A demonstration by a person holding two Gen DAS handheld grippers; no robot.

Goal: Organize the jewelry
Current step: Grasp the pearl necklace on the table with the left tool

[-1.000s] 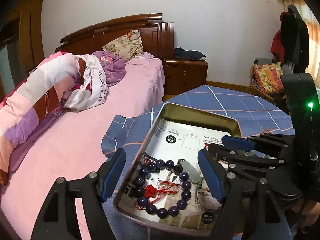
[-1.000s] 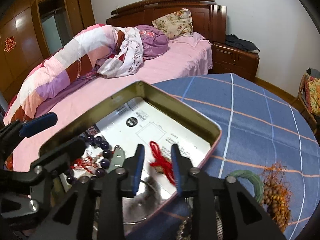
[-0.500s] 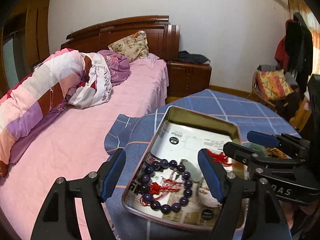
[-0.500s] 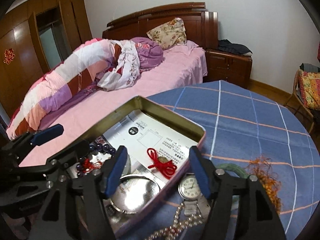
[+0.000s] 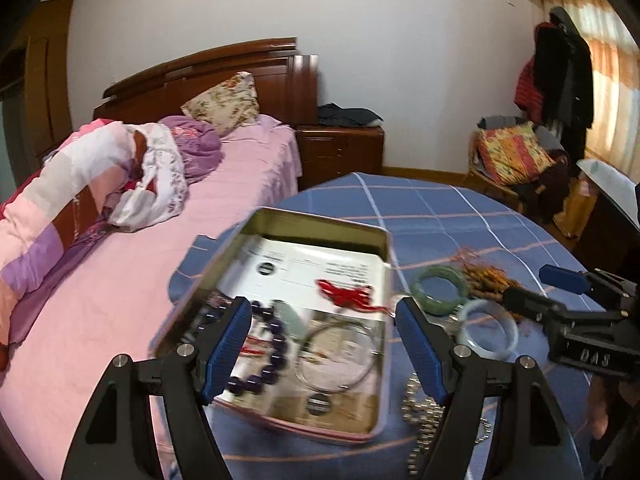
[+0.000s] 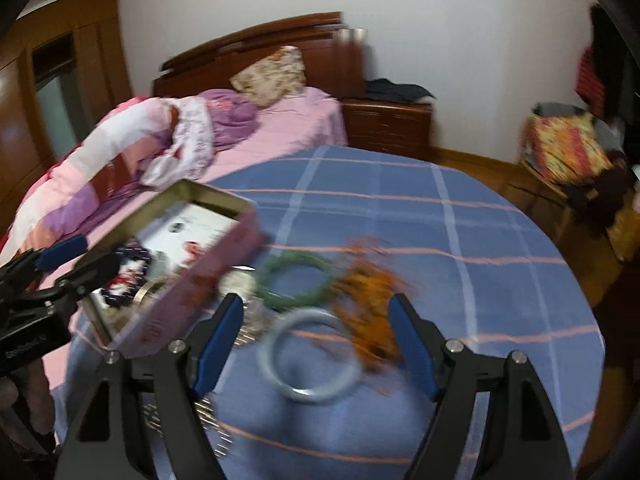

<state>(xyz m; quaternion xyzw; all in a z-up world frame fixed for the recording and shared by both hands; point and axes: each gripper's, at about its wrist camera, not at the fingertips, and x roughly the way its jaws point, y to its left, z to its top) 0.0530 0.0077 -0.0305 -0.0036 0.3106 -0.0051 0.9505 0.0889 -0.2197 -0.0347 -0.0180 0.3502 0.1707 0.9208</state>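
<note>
An open metal tin (image 5: 380,236) on the blue checked table holds a purple bead bracelet (image 5: 280,346), a red knotted cord (image 5: 348,294) and a silver bangle (image 5: 338,388). My left gripper (image 5: 324,344) hovers open over the tin's near end, with nothing between its fingers. Right of the tin (image 6: 212,194) lie a green bangle (image 6: 296,258), a pale bangle (image 6: 312,395) and orange beads (image 6: 368,292). My right gripper (image 6: 314,340) hangs above the pale bangle, jaws opening and holding nothing. It also shows in the left wrist view as the right gripper (image 5: 540,288).
A beaded chain (image 5: 420,404) lies by the tin's near right corner. A pink bed (image 5: 120,280) with a rolled quilt sits left of the round table, a wooden nightstand (image 5: 340,152) behind it. A cushioned chair (image 5: 516,160) stands at the far right.
My right gripper let go of the red cord inside the tin, opened wide and pulled away to the right over the bangles. My left gripper shifted, still open.
</note>
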